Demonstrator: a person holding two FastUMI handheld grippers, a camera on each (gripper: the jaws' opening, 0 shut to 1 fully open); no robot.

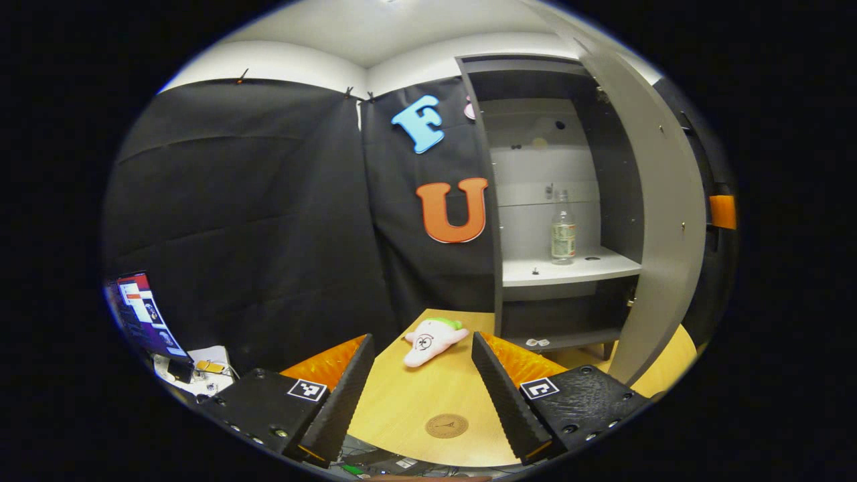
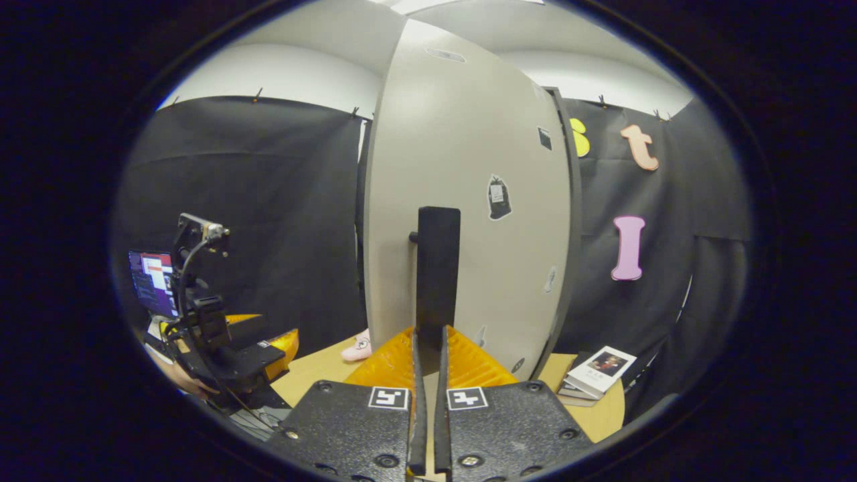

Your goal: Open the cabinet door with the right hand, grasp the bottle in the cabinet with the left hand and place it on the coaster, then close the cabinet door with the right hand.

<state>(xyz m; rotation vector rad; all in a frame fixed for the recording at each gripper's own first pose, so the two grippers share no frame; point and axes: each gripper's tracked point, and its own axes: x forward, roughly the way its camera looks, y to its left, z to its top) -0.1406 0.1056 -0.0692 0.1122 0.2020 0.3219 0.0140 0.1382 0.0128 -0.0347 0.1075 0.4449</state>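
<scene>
Fingers of the right gripper [image 2: 428,348] pinch the dark handle [image 2: 438,271] of the open cabinet door [image 2: 469,201], while the left gripper [image 1: 422,375] hangs wide apart and empty above the coaster [image 1: 446,426]; the bottle [image 1: 563,234] stands upright on the cabinet [image 1: 569,201] shelf.

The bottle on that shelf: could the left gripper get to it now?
Probably yes. The cabinet door stands swung open, the bottle stands upright alone on the shelf, and the left gripper is open and faces it across the table.
</scene>
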